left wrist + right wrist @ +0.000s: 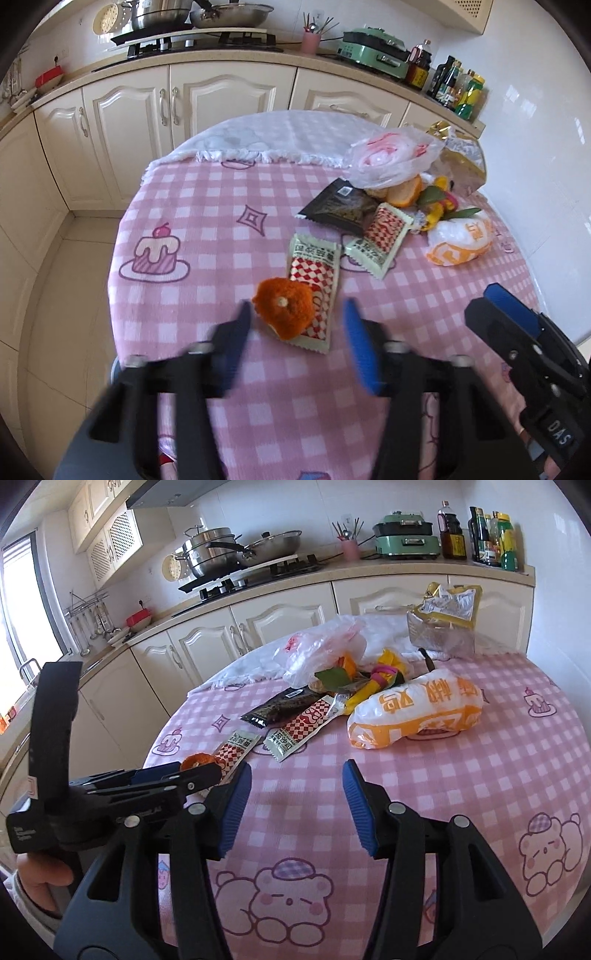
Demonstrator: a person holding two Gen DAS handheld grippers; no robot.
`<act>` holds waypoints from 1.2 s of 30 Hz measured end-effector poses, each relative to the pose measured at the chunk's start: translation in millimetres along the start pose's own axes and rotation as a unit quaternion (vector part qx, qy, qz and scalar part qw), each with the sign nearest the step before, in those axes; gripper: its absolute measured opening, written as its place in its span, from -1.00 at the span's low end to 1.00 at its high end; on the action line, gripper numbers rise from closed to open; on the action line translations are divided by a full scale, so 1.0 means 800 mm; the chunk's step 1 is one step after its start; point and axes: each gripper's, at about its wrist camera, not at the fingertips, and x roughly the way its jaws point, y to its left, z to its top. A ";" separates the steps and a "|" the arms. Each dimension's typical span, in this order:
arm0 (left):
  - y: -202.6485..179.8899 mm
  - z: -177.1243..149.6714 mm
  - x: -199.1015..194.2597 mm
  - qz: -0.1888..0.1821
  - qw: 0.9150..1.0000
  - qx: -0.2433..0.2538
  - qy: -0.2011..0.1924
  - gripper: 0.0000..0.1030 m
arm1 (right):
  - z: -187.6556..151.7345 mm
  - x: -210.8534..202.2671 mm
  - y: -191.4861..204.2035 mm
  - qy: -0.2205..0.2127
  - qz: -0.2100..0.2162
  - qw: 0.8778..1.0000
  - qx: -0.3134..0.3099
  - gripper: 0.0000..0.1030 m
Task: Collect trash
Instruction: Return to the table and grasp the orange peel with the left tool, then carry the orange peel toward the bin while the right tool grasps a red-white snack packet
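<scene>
reaching for the orange peel (286, 314) with our left gripper (297, 321), we have it lying just ahead between the partly open jaws, nearer the left blue finger (236, 343), with nothing pinched yet as far as we can tell. the peel sits on top of a checked sachet (314, 291) whose long axis runs away from us, so we could easily catch the sachet too. our right gripper (297, 794) hangs half open and empty over bare tablecloth (461, 794), well apart from the peel, so the left hand is the nearer one. farther back lie a second sachet (378, 240), a dark packet (338, 208), the orange-and-white bag (413, 712) and a clear plastic bag (388, 155).
</scene>
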 end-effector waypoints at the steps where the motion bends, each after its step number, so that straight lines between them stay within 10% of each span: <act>1: 0.001 0.000 0.003 -0.002 1.000 0.000 0.005 -0.39 | 0.000 0.001 0.000 0.000 0.000 1.000 0.000 0.00; 26: 0.096 -0.031 -0.091 0.046 0.996 -0.032 -0.068 -0.41 | 0.010 0.119 0.117 0.105 -0.025 0.993 -0.041 0.04; 28: 0.109 -0.035 -0.095 0.048 0.996 -0.039 -0.069 -0.41 | 0.010 0.123 0.127 0.108 -0.041 0.991 -0.061 -0.31; 36: 0.143 -0.047 -0.114 0.044 0.994 -0.066 -0.081 -0.41 | 0.004 0.115 0.132 0.100 -0.031 0.991 -0.077 -0.68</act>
